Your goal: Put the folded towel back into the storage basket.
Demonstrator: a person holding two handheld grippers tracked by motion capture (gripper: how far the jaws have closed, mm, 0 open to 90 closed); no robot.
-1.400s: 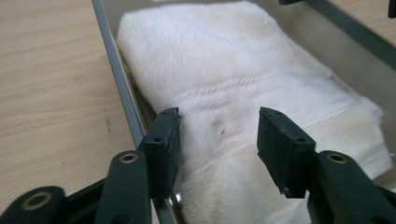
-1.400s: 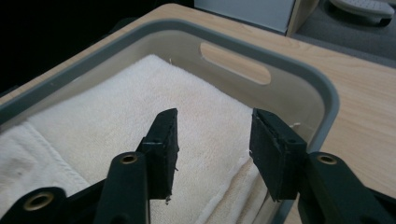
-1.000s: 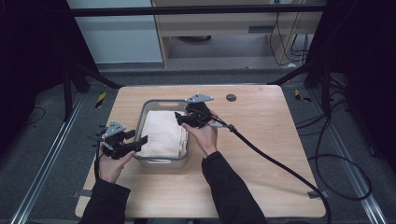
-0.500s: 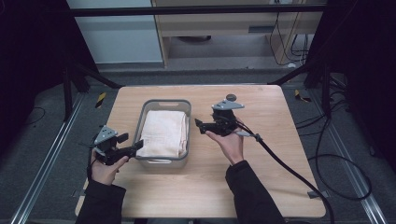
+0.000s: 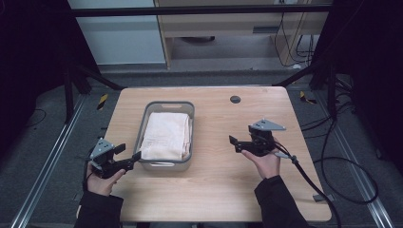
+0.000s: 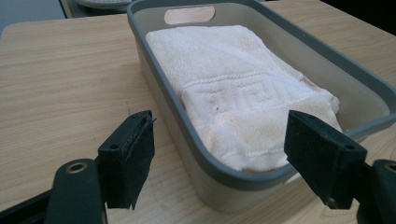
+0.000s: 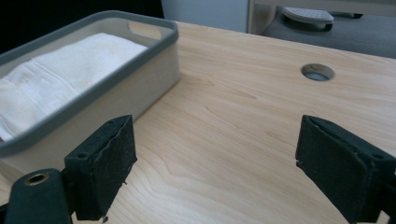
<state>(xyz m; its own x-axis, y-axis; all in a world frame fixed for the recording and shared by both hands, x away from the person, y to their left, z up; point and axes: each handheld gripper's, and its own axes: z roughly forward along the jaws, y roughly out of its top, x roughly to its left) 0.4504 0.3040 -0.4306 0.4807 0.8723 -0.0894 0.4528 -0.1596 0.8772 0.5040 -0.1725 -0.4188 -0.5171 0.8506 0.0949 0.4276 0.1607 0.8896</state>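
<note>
A grey bin (image 5: 142, 124) sits left of the table's middle with a folded cream towel (image 5: 166, 135) lying inside it. My left gripper (image 5: 129, 157) hovers open at the bin's near left corner, and in the left gripper view its jaws stand wide apart before the bin's rim (image 6: 219, 172) and the towel (image 6: 243, 102). My right gripper (image 5: 234, 142) is held open over bare wood to the right of the bin, nothing between its jaws. The right gripper view has the bin (image 7: 116, 88) and towel (image 7: 60, 74) at its left.
A round cable hole (image 5: 235, 99) is in the table top behind the right gripper, seen too as the hole (image 7: 317, 72). A black cable (image 5: 328, 194) trails from the right gripper off the table's right side. Bare wood lies right and in front of the bin.
My right gripper has left the bin and moved right and toward the person, now over bare table. The left gripper drew back slightly toward the near left corner.
</note>
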